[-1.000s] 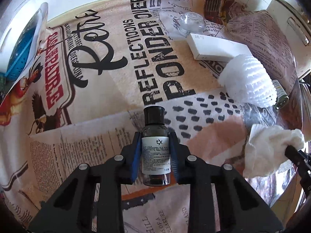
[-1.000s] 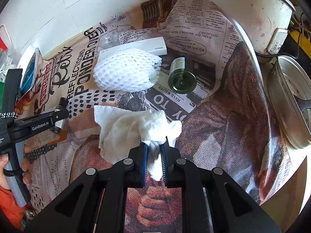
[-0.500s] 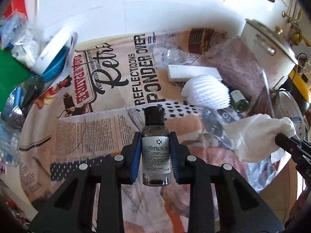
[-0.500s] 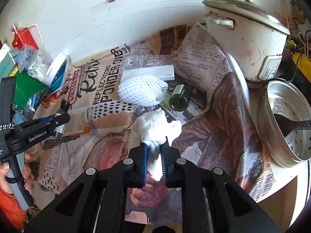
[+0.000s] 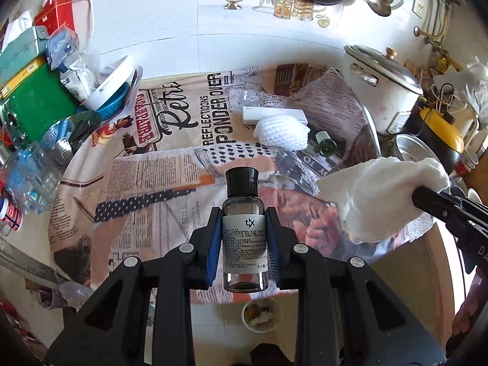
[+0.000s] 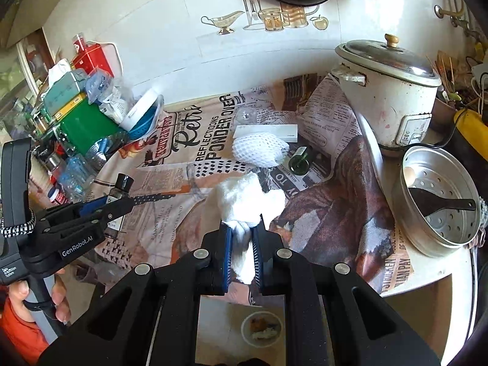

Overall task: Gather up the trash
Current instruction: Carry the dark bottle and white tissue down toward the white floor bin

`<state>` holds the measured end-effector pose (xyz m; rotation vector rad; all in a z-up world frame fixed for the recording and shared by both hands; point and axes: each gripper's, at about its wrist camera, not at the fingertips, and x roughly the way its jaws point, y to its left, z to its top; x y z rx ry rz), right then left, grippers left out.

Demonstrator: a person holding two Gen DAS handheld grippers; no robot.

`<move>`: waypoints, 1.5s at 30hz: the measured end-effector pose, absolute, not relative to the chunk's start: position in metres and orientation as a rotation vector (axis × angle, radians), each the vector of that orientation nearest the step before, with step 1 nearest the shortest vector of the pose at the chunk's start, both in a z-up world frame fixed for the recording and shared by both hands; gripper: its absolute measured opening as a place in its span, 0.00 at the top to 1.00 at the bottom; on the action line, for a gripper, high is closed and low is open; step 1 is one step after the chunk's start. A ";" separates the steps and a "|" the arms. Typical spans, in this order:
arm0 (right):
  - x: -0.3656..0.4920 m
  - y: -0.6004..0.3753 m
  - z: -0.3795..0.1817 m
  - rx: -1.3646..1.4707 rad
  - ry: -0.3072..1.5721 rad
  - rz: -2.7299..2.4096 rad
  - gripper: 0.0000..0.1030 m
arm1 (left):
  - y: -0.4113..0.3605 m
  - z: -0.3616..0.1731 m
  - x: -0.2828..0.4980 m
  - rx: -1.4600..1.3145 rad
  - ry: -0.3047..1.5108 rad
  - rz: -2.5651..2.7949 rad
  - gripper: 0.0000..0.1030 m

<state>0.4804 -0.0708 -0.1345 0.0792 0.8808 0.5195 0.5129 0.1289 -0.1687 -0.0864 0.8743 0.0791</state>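
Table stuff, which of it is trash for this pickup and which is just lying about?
Trash, judging by looks:
- small clear bottle, held in left hand-held gripper
- crumpled tissue, held in right hand-held gripper
- white foam net
- green bottle

Lying about:
- rice cooker
- steamer insert
- green box

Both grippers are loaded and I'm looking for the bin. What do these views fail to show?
- Bowl on the floor: jaws cover part in both views; contents too small to name.
- Bottle label text: too small.
- Green bottle: partly behind the foam net, right view.
- No bin is visible in either view.
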 end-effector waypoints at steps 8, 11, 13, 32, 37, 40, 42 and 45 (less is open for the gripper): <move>0.413 -0.058 -0.138 0.066 0.893 0.502 0.89 | 0.130 -0.176 0.444 -0.079 0.876 0.029 0.74; 0.383 -0.051 -0.139 0.064 0.903 0.496 0.89 | 0.133 -0.181 0.410 -0.075 0.886 0.025 0.74; 0.363 -0.047 -0.140 0.064 0.904 0.496 0.89 | 0.135 -0.183 0.387 -0.070 0.895 0.020 0.74; 0.272 -0.039 -0.197 0.081 1.075 0.472 0.89 | 0.121 -0.261 0.301 -0.093 1.083 -0.026 0.74; 0.283 -0.056 -0.253 0.099 1.152 0.446 0.89 | 0.105 -0.325 0.316 -0.108 1.162 -0.019 0.74; 0.295 -0.068 -0.291 0.083 1.189 0.428 0.89 | 0.098 -0.368 0.326 -0.129 1.192 0.002 0.74; 0.303 -0.076 -0.320 0.067 1.213 0.422 0.89 | 0.095 -0.398 0.333 -0.160 1.210 0.020 0.74; 0.316 -0.086 -0.365 0.056 1.253 0.422 0.89 | 0.090 -0.440 0.343 -0.198 1.227 0.041 0.74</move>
